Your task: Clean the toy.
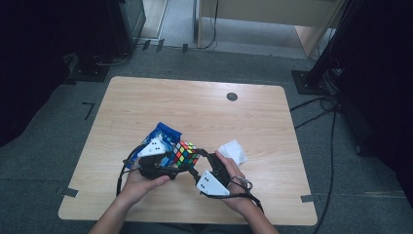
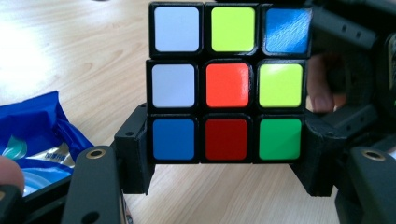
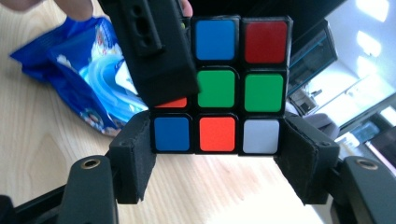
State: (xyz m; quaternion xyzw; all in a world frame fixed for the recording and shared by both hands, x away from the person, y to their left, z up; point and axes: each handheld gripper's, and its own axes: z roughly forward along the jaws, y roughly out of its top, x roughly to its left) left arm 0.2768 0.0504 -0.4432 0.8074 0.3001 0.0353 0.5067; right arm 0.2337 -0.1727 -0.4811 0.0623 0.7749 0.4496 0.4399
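Near the table's (image 1: pixel 146 97) front edge, the Rubik's cube (image 1: pixel 186 154) is held up between both tools: the left gripper (image 2: pixel 226 161) clamps its bottom layer, and the right gripper (image 3: pixel 217 154) clamps another layer. A blue snack packet (image 1: pixel 163 136) lies just behind-left, its print unreadable; a white crumpled tissue (image 1: pixel 233 151) lies to the right.

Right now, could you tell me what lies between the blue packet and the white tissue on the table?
In the high view, the scrambled cube sits between the blue packet and the white tissue, clamped by the left gripper and right gripper.
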